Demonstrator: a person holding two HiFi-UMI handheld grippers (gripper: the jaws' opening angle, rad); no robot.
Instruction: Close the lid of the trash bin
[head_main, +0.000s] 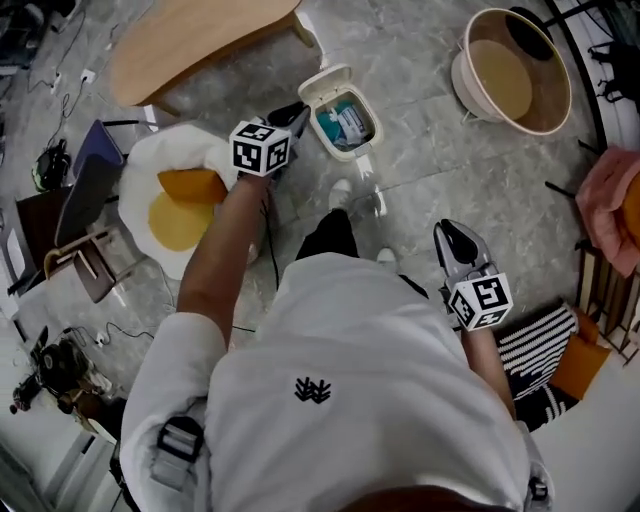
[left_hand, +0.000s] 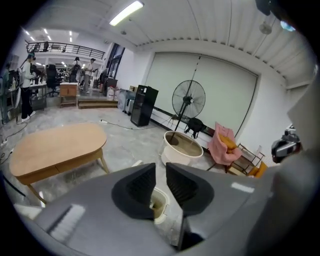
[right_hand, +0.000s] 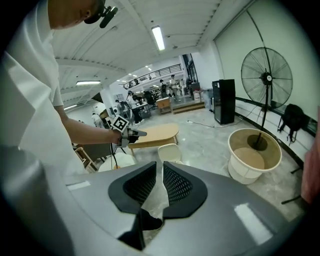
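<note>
Two grippers logged. Head view: left gripper (head_main: 297, 113) is held out over the grey floor (head_main: 425, 150), tips just beside the trash bin (head_main: 320, 128). The bin's lid (head_main: 327, 82) is tipped back and open, with contents showing inside. Right gripper (head_main: 452, 232) is low at the person's right side, well apart from the bin. Left gripper view: jaws a narrow slit apart, nothing between them. The bin shows below through the slit, with a wooden table (left_hand: 55, 147) off to the left. Right gripper view: jaws likewise a thin slit apart, a pale surface showing through, nothing clearly gripped. The raised lid is ahead, near the table.
</note>
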